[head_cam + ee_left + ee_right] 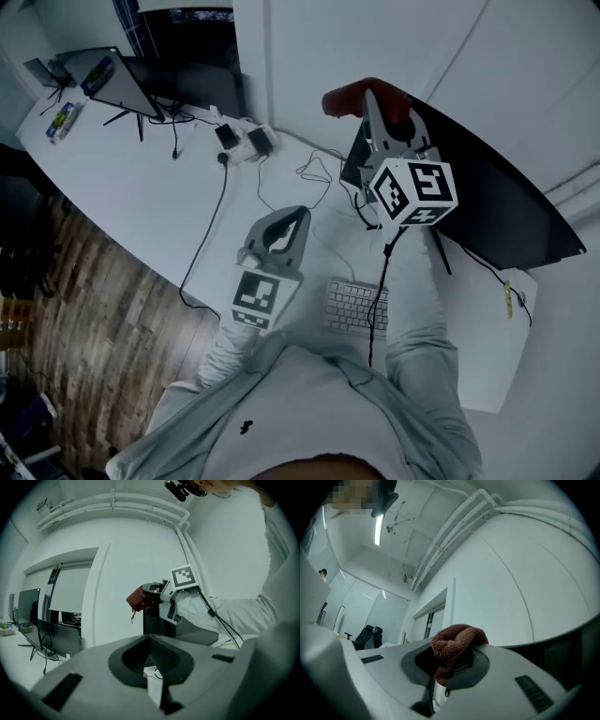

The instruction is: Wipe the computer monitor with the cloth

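Note:
My right gripper (pixel 371 97) is raised and shut on a bunched reddish-brown cloth (pixel 349 96), held at the upper left corner of the dark computer monitor (pixel 497 211). In the right gripper view the cloth (pixel 457 645) bulges out of the jaws of the right gripper (pixel 449 660), and the monitor's dark edge (pixel 565 651) runs along the lower right. My left gripper (pixel 296 217) hangs lower over the white desk (pixel 141 197), shut with nothing in it. From the left gripper (pixel 150 638) I see the cloth (pixel 137 599) and the monitor (pixel 157 624) ahead.
A white keyboard (pixel 354 306) lies on the desk below the monitor. Cables and a power strip (pixel 246 142) sit behind the left gripper. A second monitor (pixel 120 82) stands at the far left. The desk's edge drops to a wooden floor (pixel 84 309).

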Demonstrator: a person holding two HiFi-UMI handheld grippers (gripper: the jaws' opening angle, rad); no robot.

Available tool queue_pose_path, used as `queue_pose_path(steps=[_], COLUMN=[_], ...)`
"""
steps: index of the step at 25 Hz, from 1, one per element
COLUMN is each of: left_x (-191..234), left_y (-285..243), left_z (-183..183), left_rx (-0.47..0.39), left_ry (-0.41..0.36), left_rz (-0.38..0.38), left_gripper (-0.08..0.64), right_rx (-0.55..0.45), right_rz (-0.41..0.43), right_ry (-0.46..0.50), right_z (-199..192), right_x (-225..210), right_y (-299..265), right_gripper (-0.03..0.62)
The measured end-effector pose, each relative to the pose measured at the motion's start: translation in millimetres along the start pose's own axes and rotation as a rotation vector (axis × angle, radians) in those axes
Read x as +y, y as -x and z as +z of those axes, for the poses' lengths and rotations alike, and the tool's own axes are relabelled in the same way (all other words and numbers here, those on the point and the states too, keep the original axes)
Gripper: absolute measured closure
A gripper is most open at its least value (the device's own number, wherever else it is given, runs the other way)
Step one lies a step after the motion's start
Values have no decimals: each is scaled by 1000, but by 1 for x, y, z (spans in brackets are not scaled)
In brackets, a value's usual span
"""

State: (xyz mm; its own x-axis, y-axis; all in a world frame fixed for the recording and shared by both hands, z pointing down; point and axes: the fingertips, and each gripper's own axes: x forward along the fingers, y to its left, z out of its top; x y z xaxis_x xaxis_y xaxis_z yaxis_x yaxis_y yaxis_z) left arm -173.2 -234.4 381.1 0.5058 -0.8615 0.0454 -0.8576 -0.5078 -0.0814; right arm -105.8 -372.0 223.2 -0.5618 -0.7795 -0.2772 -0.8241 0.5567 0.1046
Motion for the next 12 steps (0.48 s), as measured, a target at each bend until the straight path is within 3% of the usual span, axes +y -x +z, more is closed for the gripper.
queue_pose_path(steps=[5, 12], left_x=[2, 4], left_y=[-7, -16], left_z=[-3, -11], left_rx=[-4, 8], left_ry=[12, 23], left_rz=[-12, -23], left_gripper=[540, 540], right_rx=[11, 45], right_rz=[-61, -65], right_ry=[-61, -63], right_z=[-18, -46], right_x=[-20, -20], right_y=[1, 5], right_gripper=[557, 557])
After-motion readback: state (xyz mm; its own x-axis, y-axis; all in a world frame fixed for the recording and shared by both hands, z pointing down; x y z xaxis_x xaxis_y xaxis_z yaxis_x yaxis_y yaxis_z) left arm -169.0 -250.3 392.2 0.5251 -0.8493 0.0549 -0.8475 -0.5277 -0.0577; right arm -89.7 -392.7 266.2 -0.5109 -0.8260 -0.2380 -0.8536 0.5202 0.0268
